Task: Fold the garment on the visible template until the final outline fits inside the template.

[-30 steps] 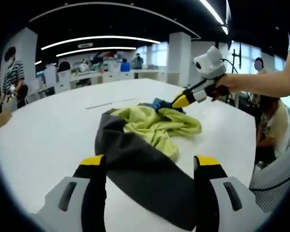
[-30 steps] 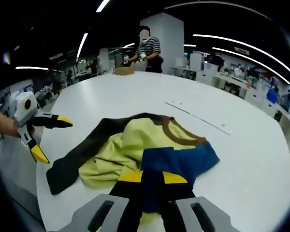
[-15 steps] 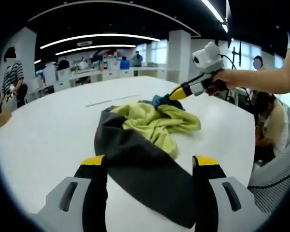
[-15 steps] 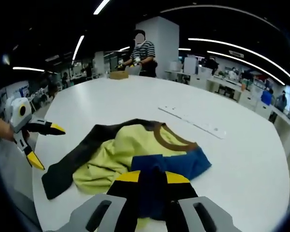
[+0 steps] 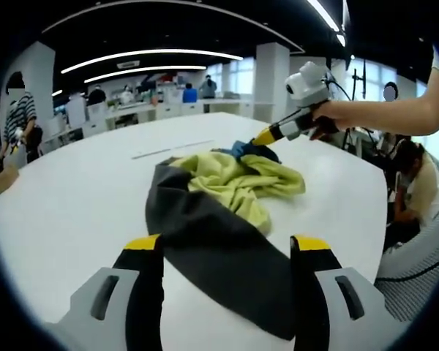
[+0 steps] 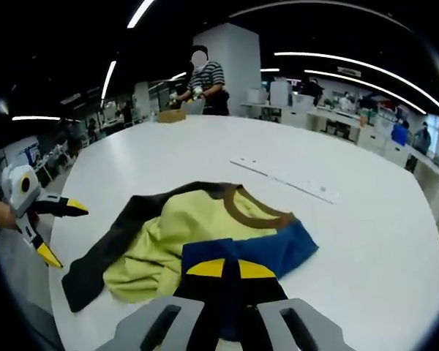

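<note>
My right gripper (image 5: pixel 265 137), clamped on the garment (image 5: pixel 223 212)'s blue edge, lifts it slightly higher than before.

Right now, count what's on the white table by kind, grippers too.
Garment: 1
Grippers: 2, left open, right shut on the garment
Strip: 1
Box: 1
Total: 5

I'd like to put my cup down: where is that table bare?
Bare white table lies beyond the garment, around the pale strip, and toward the cardboard box. It is crowded near the garment, where the right gripper and left gripper work.
</note>
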`<state>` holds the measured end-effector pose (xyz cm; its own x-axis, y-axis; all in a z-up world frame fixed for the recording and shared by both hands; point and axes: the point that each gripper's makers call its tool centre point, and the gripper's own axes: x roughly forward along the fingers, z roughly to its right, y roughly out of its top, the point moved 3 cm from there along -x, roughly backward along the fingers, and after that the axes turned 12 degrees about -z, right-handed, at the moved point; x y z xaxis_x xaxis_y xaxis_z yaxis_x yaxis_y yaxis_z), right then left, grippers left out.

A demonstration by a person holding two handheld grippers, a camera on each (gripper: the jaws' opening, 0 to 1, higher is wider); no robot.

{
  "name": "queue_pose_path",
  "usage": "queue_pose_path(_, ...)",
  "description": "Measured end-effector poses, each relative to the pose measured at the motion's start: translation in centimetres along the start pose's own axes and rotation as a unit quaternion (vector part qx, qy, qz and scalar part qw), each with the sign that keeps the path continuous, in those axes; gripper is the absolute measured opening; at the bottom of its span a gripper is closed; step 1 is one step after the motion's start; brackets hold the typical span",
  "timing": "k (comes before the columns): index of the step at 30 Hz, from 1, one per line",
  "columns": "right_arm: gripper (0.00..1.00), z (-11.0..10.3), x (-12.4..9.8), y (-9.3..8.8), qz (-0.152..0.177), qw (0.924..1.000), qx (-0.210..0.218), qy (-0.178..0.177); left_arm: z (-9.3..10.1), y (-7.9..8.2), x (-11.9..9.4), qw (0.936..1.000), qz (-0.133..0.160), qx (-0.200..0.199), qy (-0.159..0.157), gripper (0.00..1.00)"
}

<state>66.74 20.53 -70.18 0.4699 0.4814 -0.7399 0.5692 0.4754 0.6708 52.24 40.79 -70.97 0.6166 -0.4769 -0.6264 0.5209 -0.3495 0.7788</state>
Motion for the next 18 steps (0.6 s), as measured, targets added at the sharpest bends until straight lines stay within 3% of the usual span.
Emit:
queue_pose_path(9, 0.0, 0.4, -1.6, 0.1, 0.002, 1.0, -0.001, -0.008, 0.1, 0.2, 0.0, 1.0, 0.001, 0.002, 0.001, 0.68)
queue_pose_path(18, 0.0, 2.2, -4.3, -0.1, 0.008, 0.9996, 0.011, -0.024, 0.3, 0.5, -0.2, 1.0, 0.002, 0.005, 0.0, 0.68)
